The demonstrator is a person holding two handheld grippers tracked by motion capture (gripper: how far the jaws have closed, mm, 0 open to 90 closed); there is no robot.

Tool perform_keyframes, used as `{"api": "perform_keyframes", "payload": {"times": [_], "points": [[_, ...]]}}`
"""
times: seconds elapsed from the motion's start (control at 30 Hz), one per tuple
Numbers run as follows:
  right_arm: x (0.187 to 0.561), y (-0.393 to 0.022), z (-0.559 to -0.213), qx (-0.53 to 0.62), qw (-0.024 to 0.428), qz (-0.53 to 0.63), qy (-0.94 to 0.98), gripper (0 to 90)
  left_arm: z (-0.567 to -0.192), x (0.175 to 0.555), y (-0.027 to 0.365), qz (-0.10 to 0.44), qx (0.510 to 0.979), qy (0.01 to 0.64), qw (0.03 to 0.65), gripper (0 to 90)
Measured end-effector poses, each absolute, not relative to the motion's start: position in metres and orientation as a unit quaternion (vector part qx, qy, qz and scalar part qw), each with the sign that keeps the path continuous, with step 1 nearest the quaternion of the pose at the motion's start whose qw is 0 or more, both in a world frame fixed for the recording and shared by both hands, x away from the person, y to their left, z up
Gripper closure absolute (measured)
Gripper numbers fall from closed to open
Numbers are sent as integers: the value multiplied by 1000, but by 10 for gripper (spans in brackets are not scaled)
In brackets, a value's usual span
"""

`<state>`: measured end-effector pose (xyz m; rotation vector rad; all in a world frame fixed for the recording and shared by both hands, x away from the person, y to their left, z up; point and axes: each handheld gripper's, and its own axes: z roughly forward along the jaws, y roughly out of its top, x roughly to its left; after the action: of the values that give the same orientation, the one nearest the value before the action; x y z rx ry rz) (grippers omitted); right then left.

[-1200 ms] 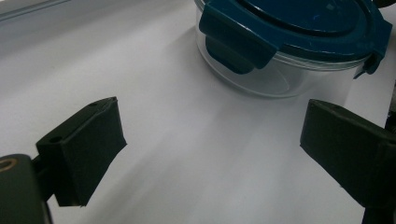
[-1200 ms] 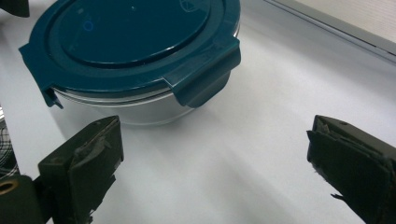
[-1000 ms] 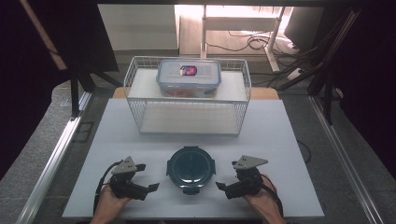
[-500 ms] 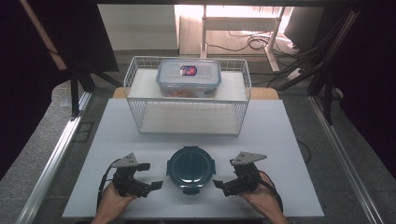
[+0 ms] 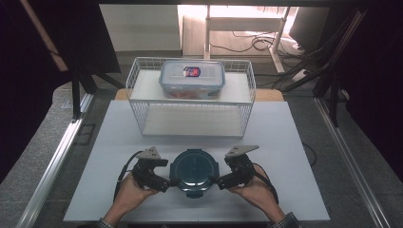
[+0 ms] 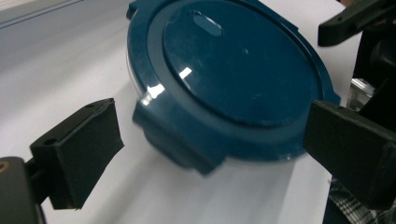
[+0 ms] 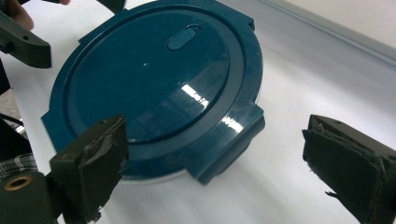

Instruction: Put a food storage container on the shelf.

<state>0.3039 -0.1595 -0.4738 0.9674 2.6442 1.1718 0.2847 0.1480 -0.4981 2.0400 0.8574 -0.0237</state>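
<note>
At the left of the high view, a person's left hand (image 5: 129, 192) is holding the left tool (image 5: 167, 183), a black two-jaw device with a grey three-cornered plate on top and a cable trailing behind it, low over the white counter (image 5: 294, 156). Its jaws are standing wide apart and gripping nothing. In the left gripper view they are flanking the near rim of the container, with one of the lid's locking tabs lying between them, and neither pad is pressing on it.

In the middle, the round clear plastic container with a dark blue snap-on lid (image 5: 194, 171) is sitting flat on the counter near its front edge, between the two tools. The lid is closed on it, with its tabs sticking out around the rim.

Behind it, farther back on the counter, a white wire basket (image 5: 142, 116) is standing, and a rectangular clear plastic box with a lid (image 5: 192, 78) is resting on the white panel across its top.

At the right, the person's right hand (image 5: 252, 192) is holding the right tool (image 5: 219, 181), built like the other, just beside the container's right edge. Its jaws have just been closing a little yet are gaping wide. In the right gripper view one pad is sitting against the lid's rim while the other is standing well clear over bare counter, so nothing is clamped.
</note>
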Motion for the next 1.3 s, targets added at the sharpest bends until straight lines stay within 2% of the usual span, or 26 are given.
{"api": "perform_keyframes", "payload": {"times": [0.2,0.37,0.7,0.93,1.3], "points": [[316,-154,-489,334,-28,375,864,64,-513,292,143,-52,823,354,442,40],[319,-157,-494,342,-93,379,855,140,-516,290,145,-81,814,364,446,103],[311,-167,-485,347,-90,401,843,348,-517,280,159,-104,804,368,456,217],[301,-177,-482,351,-102,419,831,473,-521,273,181,-142,765,374,504,473],[287,-183,-478,391,-116,430,806,554,-516,258,180,-131,746,390,524,550]]}}
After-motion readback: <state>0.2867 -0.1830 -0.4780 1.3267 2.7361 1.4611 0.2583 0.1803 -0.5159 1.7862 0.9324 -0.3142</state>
